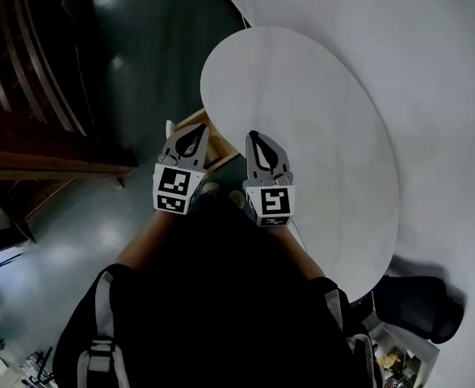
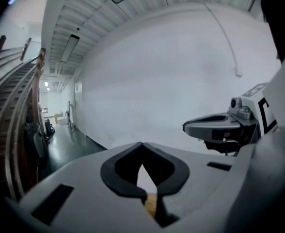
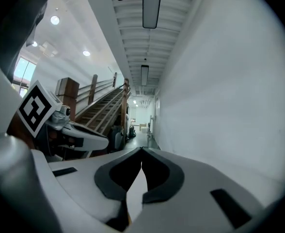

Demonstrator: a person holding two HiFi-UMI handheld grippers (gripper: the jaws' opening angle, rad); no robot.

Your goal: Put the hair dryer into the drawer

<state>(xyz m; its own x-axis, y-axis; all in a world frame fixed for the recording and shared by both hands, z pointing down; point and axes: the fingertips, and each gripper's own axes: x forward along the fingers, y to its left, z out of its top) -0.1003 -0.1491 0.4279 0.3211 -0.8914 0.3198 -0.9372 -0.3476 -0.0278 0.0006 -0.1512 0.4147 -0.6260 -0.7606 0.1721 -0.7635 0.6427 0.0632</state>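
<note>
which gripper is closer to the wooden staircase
Left. The left gripper is on the side facing the wooden staircase, with open floor between them. The right gripper is beyond the left one, on the side of the round white table.
</note>
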